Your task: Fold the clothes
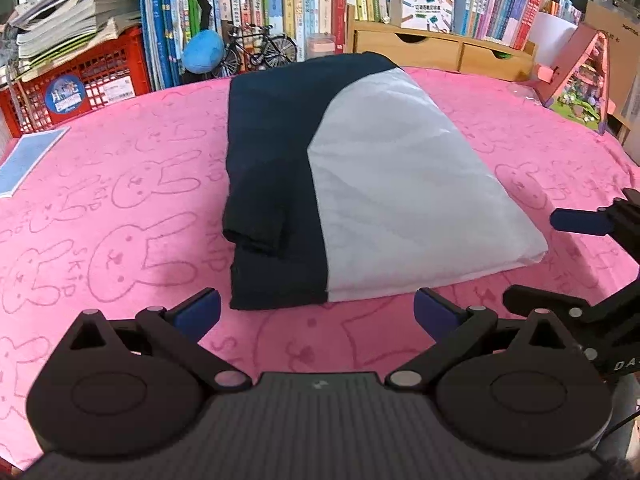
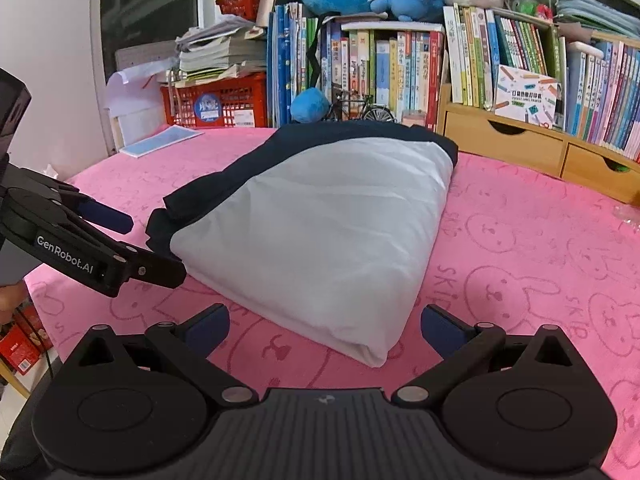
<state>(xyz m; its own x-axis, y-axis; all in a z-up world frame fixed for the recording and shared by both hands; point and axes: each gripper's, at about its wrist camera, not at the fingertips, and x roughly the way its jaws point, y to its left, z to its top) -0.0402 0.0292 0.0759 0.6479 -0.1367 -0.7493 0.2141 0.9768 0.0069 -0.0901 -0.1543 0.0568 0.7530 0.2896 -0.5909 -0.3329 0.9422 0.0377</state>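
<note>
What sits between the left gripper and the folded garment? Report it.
Nothing visible. The left gripper is open, just short of the folded navy and white garment, with only bare pink bunny-print blanket between them. The right gripper is likewise open and unobstructed.

Matte black left gripper (image 1: 317, 312), blue pads (image 1: 202, 308), silver pivot screws, ribbed grey base; right gripper (image 2: 325, 330) alike; "GenRobot.AI" lettering in white.

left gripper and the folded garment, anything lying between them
Nothing: only bare pink bunny-print cloth separates the open left gripper from the folded navy and white garment, seen in the left wrist view.
</note>
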